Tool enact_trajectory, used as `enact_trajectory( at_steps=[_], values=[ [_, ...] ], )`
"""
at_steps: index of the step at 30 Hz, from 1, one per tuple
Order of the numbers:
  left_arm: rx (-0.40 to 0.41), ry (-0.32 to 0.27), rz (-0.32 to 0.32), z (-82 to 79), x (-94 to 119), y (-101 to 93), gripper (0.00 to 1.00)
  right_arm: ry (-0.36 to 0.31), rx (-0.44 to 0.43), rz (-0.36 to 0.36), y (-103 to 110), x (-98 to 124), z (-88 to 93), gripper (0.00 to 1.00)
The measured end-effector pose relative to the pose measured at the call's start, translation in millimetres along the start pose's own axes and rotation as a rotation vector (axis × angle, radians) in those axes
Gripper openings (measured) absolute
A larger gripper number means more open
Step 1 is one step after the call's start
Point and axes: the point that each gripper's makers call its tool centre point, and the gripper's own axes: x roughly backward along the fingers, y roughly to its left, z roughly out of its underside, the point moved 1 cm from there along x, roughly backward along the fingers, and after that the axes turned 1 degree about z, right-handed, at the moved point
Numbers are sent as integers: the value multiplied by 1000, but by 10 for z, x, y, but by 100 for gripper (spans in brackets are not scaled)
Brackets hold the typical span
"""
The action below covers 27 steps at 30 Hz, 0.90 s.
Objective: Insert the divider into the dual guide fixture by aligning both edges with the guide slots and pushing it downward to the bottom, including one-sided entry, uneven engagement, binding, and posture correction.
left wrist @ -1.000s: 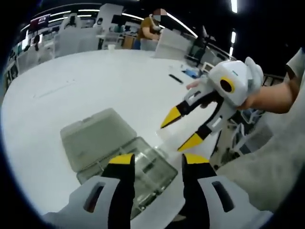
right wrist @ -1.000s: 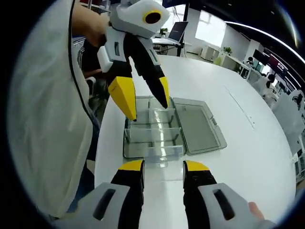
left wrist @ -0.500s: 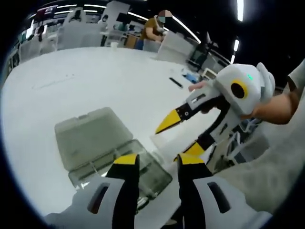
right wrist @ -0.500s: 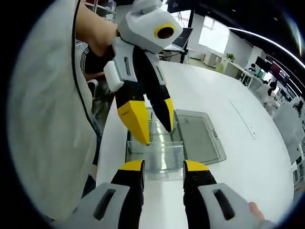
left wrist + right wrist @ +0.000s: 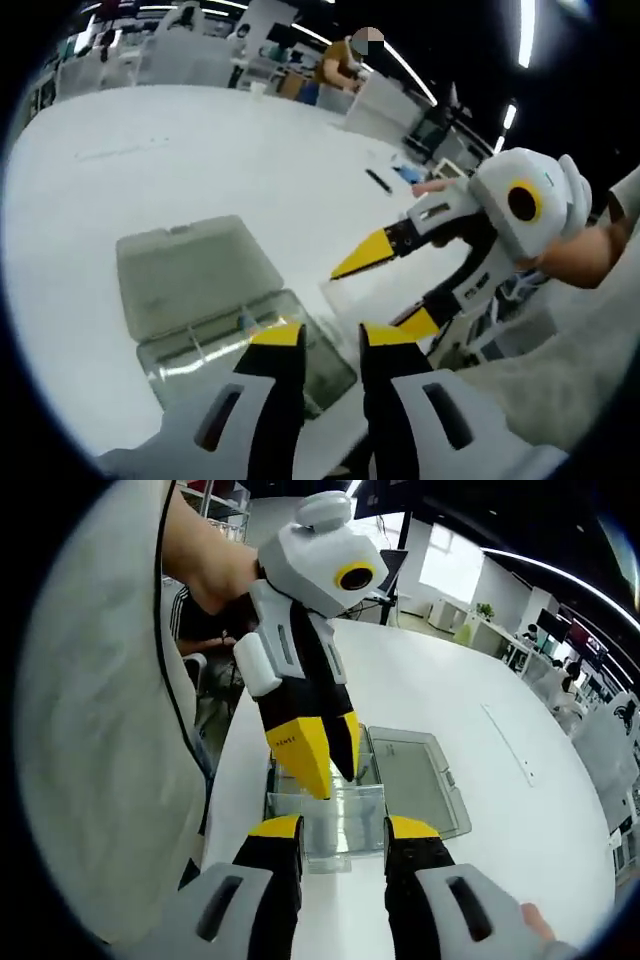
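A clear divider plate (image 5: 335,820) sits between the jaws of my right gripper (image 5: 343,827), which is shut on its two side edges. Behind and below it lies the clear fixture box (image 5: 272,778) with its lid (image 5: 415,775) folded open on the white table. My left gripper (image 5: 328,765) reaches in from above, jaws narrowed at the divider's top edge with a gap still between them. In the left gripper view, my left gripper (image 5: 331,335) hovers over the box (image 5: 200,355) and lid (image 5: 185,270). There the right gripper (image 5: 365,300) holds the faint divider (image 5: 340,292) just ahead.
The box lies close to the round white table's (image 5: 150,150) near edge. A person's pale shirt (image 5: 90,730) lies close on the left. A black object (image 5: 378,180) lies further out on the table, and a seated person (image 5: 345,60) is at the back.
My left gripper's jaws have narrowed and come down to the divider's top edge. The right gripper has kept hold of the divider and brought it closer over the box.
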Motion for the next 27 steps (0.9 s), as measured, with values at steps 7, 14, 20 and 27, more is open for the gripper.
enact_trajectory(
  at_steps=[7,14,20,27],
  values=[
    [50,-3,11,-8,-9,-9,13,-10,13,3,-8,-1,-58,27],
    [105,-1,23,0,-18,-9,9,-10,38,9,-20,-14,-86,12],
    [126,-46,7,-70,-29,108,0,31,30,110,-261,22,-31,0],
    [184,-54,7,-237,210,267,0,39,-74,151,-427,263,231,0]
  ],
)
